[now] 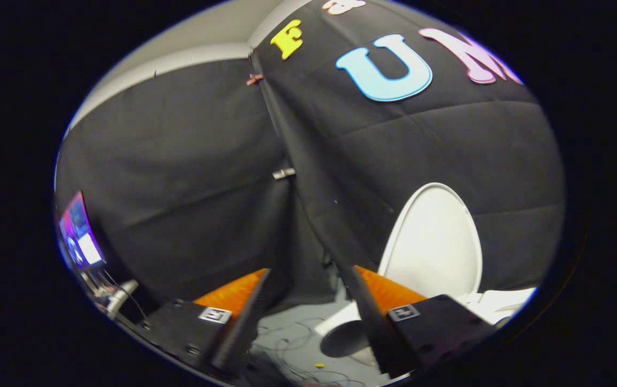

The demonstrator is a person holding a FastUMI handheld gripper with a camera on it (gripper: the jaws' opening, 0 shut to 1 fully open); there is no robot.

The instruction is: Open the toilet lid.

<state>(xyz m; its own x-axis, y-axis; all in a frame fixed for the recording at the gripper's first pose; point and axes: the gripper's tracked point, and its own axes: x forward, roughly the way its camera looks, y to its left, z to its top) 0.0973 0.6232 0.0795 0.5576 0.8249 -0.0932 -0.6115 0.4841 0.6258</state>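
Jaws (308,301): spread apart, nothing between them; a gap of floor shows through.
Toilet lid (436,242): raised, standing upright against the black cloth wall (179,177), lower right of the frame, beyond the right finger.
Toilet (348,333): white body low in the frame, just ahead of the right finger; part hidden by it.
Floor (286,328): grey, thin cables lying loose on it, bottom centre.
Room: two cloth panels meet in a corner at centre; pale ceiling (200,32) at upper left.
Screen (79,231): lit, at left edge, blurred.
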